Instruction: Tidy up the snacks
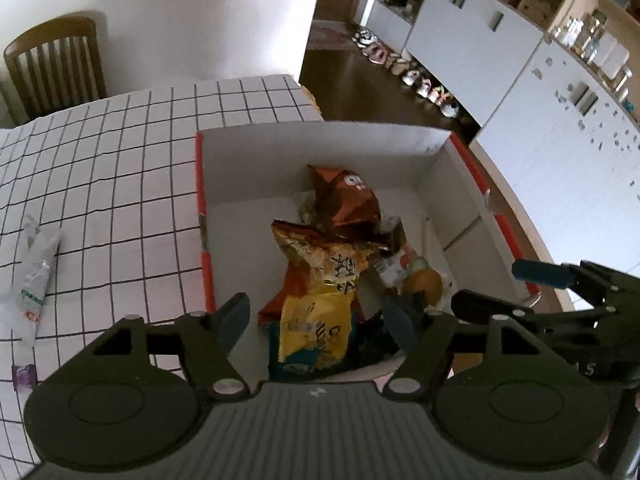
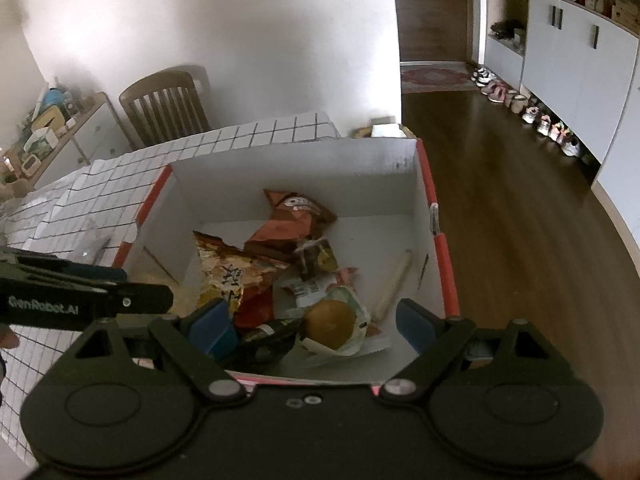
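Observation:
A white cardboard box with red edges (image 1: 320, 130) (image 2: 280, 152) stands at the table's right end and holds several snacks. My left gripper (image 1: 318, 318) is open over its near side; a yellow and orange snack bag (image 1: 308, 256) (image 2: 224, 268) lies between the fingers, and the pads do not touch it. Behind it leans a brown-orange bag (image 1: 344, 200) (image 2: 296, 220). A wrapped round bun (image 1: 426, 284) (image 2: 332, 324) lies to its right. My right gripper (image 2: 312, 326) hangs open above the bun, holding nothing. Each gripper shows at the edge of the other's view.
The table carries a white cloth with a black grid (image 1: 120, 160). Clear plastic wrappers (image 1: 36, 272) lie at its left. A wooden chair (image 2: 168, 104) stands behind the table. Right of the box the table ends above a dark wood floor (image 2: 520, 200) with cabinets and shoes.

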A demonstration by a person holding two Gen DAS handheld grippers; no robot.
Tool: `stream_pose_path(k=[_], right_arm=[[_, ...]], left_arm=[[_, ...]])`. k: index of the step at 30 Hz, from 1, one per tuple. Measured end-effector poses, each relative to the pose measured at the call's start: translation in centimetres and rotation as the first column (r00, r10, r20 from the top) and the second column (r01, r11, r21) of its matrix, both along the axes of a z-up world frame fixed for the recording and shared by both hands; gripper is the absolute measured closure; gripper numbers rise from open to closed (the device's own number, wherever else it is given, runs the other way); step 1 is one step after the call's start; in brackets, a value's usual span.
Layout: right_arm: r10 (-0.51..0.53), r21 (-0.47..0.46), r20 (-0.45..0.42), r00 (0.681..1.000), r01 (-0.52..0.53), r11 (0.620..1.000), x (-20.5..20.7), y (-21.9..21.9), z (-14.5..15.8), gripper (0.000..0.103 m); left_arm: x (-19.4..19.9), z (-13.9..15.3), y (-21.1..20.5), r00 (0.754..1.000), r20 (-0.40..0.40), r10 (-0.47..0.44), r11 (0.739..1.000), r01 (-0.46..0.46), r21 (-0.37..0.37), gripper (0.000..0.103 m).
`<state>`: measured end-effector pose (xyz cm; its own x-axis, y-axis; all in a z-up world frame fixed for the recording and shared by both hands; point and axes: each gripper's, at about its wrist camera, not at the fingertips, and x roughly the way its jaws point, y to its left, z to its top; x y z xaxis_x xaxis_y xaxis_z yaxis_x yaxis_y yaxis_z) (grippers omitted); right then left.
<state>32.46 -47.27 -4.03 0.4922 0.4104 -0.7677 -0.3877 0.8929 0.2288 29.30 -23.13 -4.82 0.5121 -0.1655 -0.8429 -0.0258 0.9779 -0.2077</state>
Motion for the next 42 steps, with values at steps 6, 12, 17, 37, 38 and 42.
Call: stream_pose_path(k=[6,12,17,37,38,42], right_arm=[[0.039,0.028,0.006,0.999,-0.039,0.999,-0.6,0.7,1.4,0.012],[0.097,0.049,0.024,0.995,-0.098,0.994,-1.6,2.7,3.0,0.011],[0.124,0.063,0.060,0.990,-0.128,0.990,-2.6,5.1,4.6,0.011],[0.153,0.057,-0.025,0.988,-0.151,0.987,-4.2,21.4,5.5,0.002],[0.149,0.051,-0.033,0.988,-0.147,0.988,-4.0,22.4,5.3,0.002],[0.127,0.018,-0.061,0.990,-0.126,0.992,-3.4,26.8,4.2,0.002]], left_arm=[[-2.3,1.7,1.2,0.998,0.057,0.021,1.000,-0.022,0.009,0.030],[-5.0,3.3,3.5,0.993,0.107,0.058,0.998,-0.058,-0.004,0.030],[-7.7,4.4,6.0,0.981,0.170,0.092,0.995,-0.098,0.027,0.030],[-13.8,-0.8,21.8,0.964,0.088,0.252,0.968,-0.252,-0.008,0.021],[-13.9,-1.3,22.6,0.961,0.080,0.264,0.964,-0.264,-0.010,0.021],[-14.6,-3.5,25.7,0.944,0.060,0.324,0.946,-0.323,-0.019,0.021]])
